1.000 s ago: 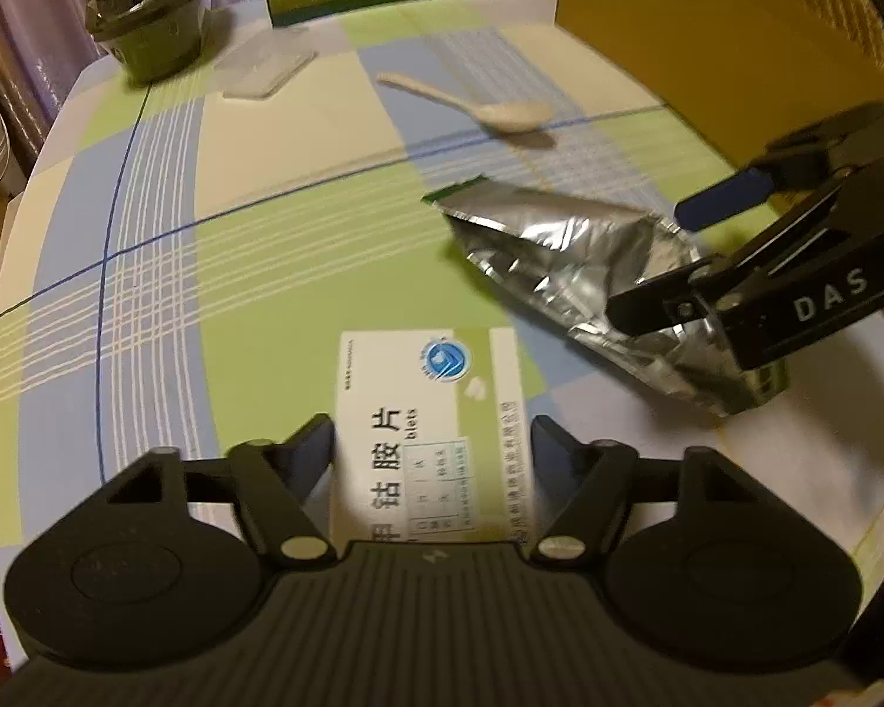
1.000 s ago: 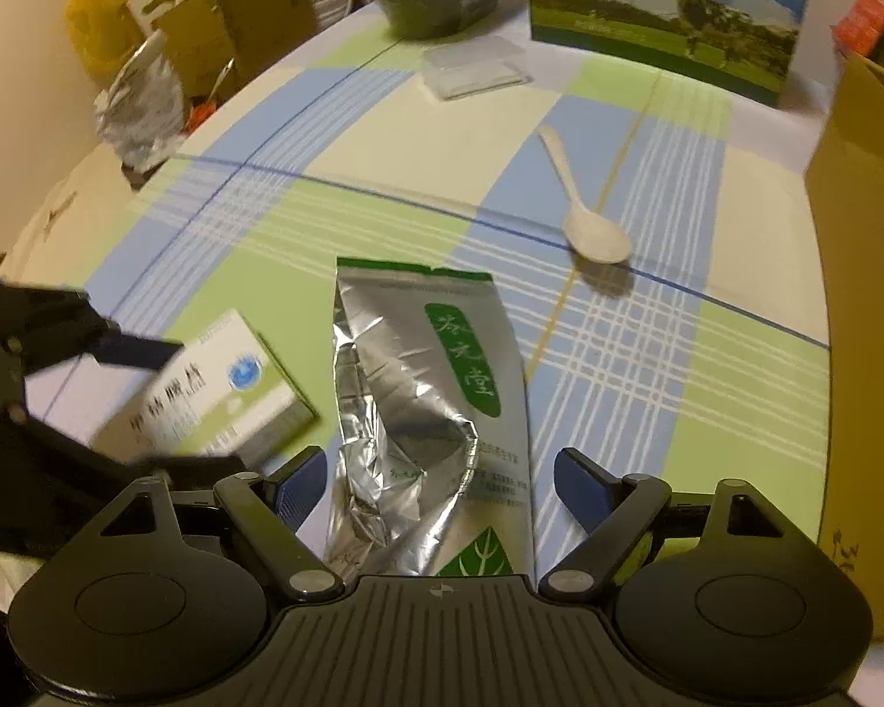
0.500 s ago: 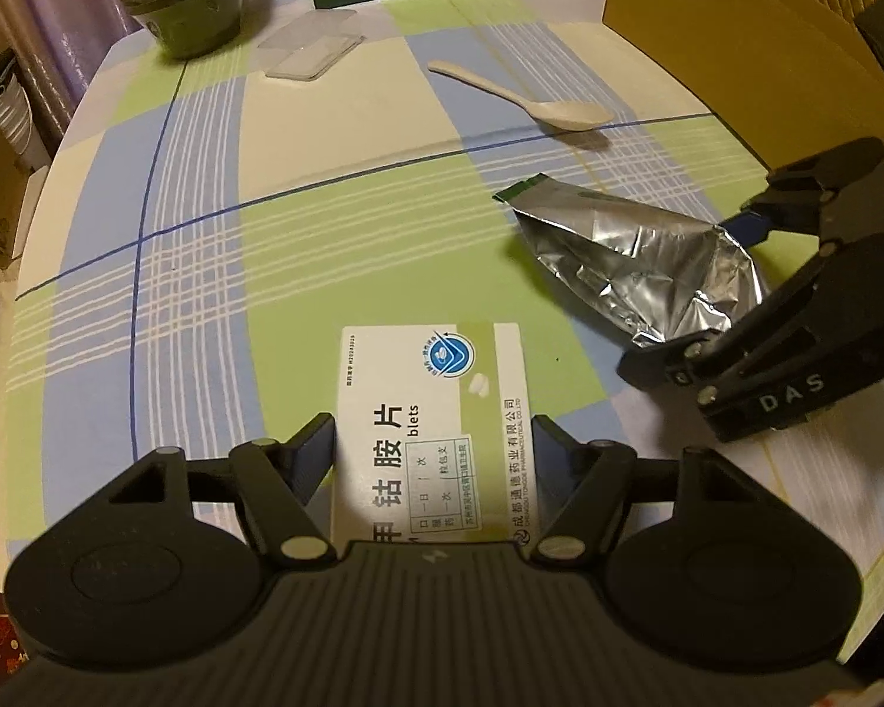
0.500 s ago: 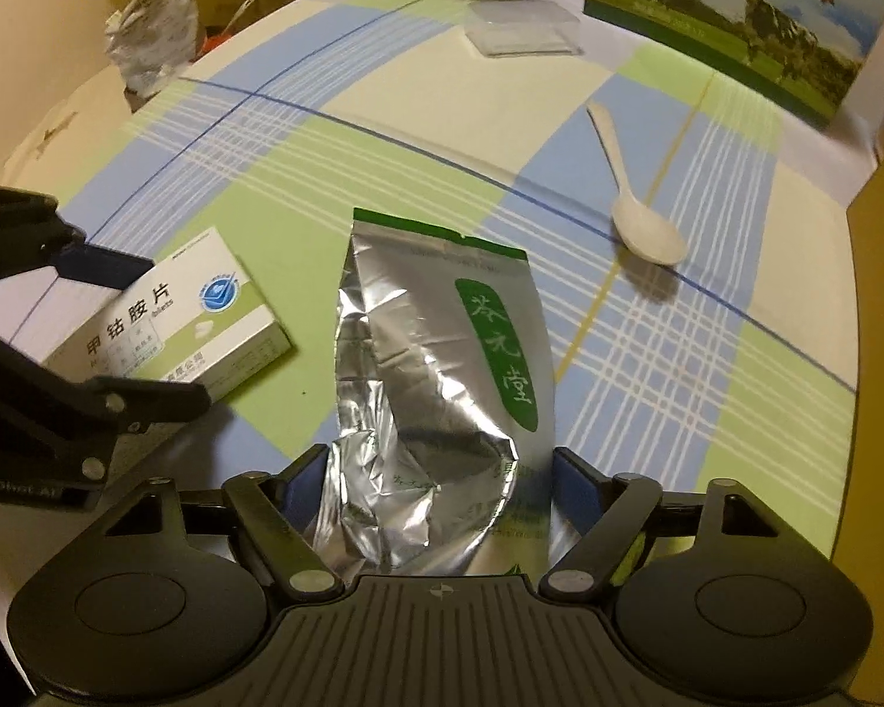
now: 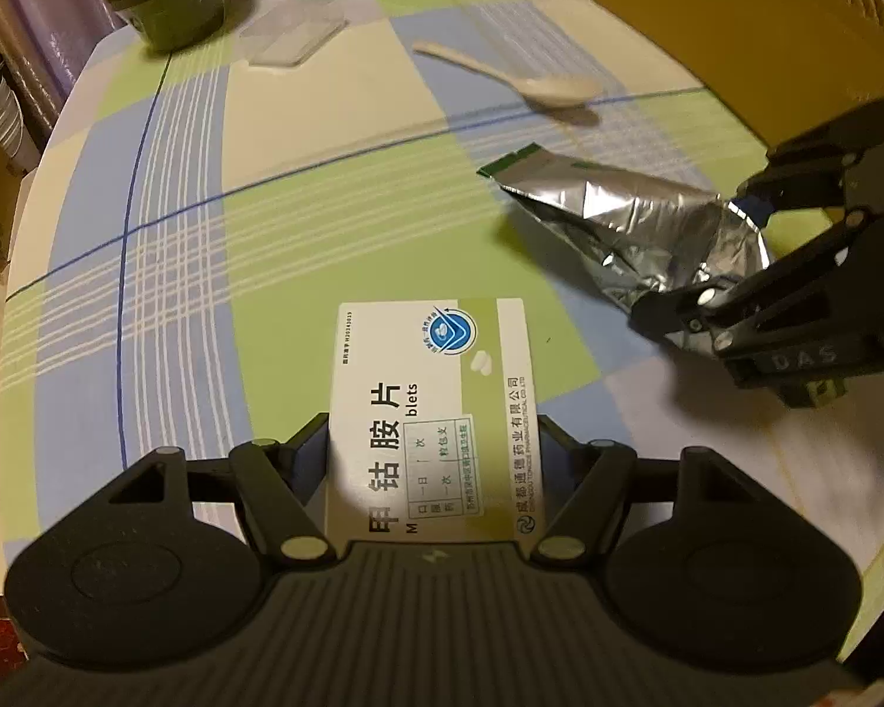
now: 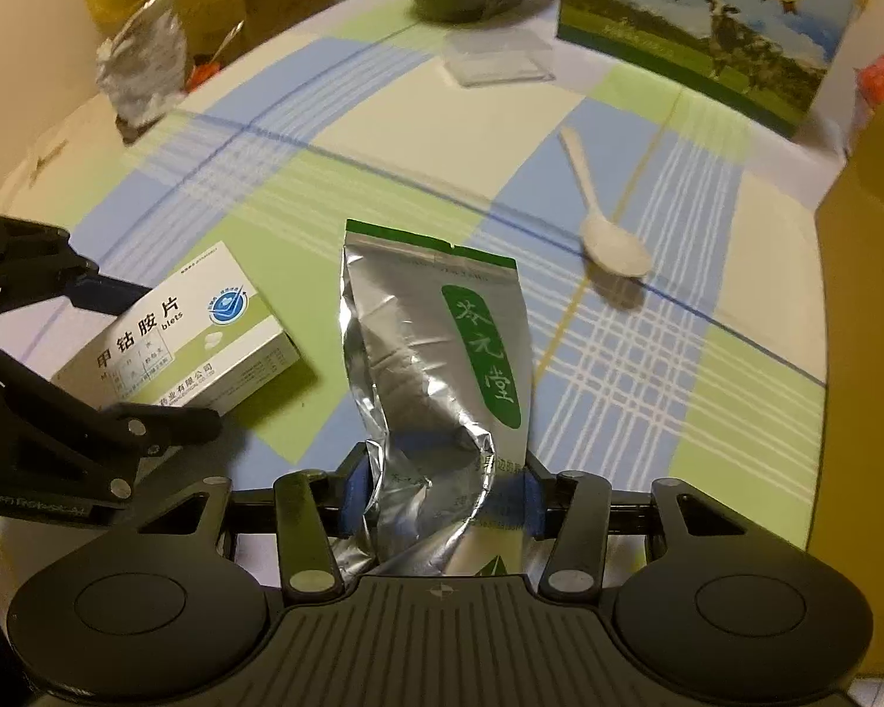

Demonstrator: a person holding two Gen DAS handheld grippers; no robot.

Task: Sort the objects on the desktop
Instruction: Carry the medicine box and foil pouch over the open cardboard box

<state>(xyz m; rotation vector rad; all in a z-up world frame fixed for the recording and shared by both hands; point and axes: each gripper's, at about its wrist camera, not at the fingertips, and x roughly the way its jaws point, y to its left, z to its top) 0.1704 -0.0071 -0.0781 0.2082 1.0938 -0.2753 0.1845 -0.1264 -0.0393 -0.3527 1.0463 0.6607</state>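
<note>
Right tool [image 6: 439, 498] now clamped onto pouch [image 6: 436, 365].

tablecloth [image 5: 324, 188] blue-green-cream plaid | pouch [image 6: 430, 353] silver, green label | box [image 5: 430, 412] white-green | spoon [image 6: 613, 247] cream

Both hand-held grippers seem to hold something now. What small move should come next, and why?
Probably lift both a little. The right hand-held gripper pinches the foil tea pouch at its crumpled end, and the left hand-held gripper clamps the tablet box; both items lie low over the tablecloth.

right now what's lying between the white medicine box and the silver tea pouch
Nothing: only bare checked tablecloth separates the medicine box from the tea pouch. The right wrist view shows this best, and the left wrist view agrees.
</note>
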